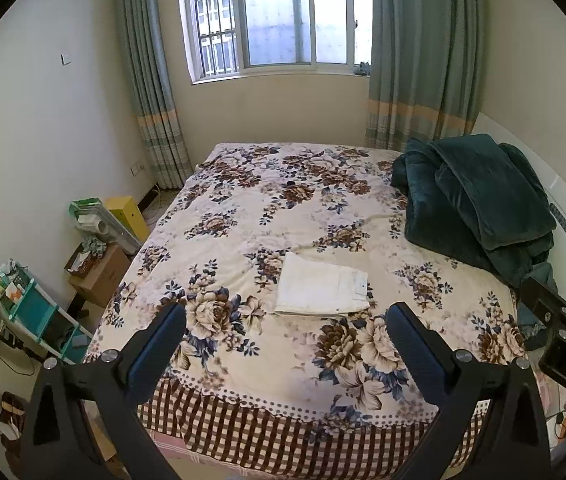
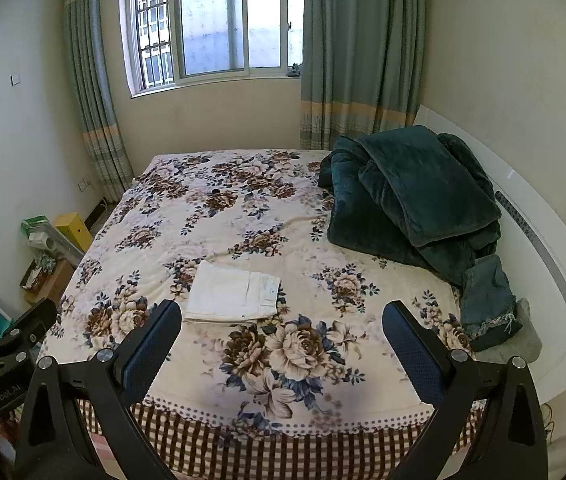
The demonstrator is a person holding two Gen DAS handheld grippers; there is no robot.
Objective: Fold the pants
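The pants (image 1: 321, 290), white and already folded into a flat rectangle, lay on the floral bedspread (image 1: 267, 208) toward the near half of the bed, with a waistband button showing at the near right corner of the stack. Nothing touched them. You held your left tool (image 1: 285, 334) above the foot of the bed, its two dark padded fingers (image 1: 159, 340) spread wide apart with nothing between them; the folded pants sat just beyond the gap and slightly to its right. Your right tool (image 2: 283, 330) was held the same way, jaws wide and empty, over the near edge of the bedspread, and from its camera the pants (image 2: 233, 292) lay ahead and to the left, near the left finger's tip but clear of it.

Each tool showed at the edge of the other's view: the right one at the far right of the left wrist picture, the left one at the lower left of the right wrist picture.

A heap of dark green blanket (image 2: 411, 204) was piled at the right side of the bed against the white headboard (image 2: 539, 240), well apart from the pants. A piece of blue denim (image 2: 489, 296) with a frayed hem hung below that heap. Green curtains (image 1: 423, 52) framed the window (image 1: 279, 16) on the far wall, and boxes (image 1: 101, 272) and clutter stood on the floor to the left of the bed. A checked brown sheet (image 1: 283, 436) showed below the bedspread's dotted border.
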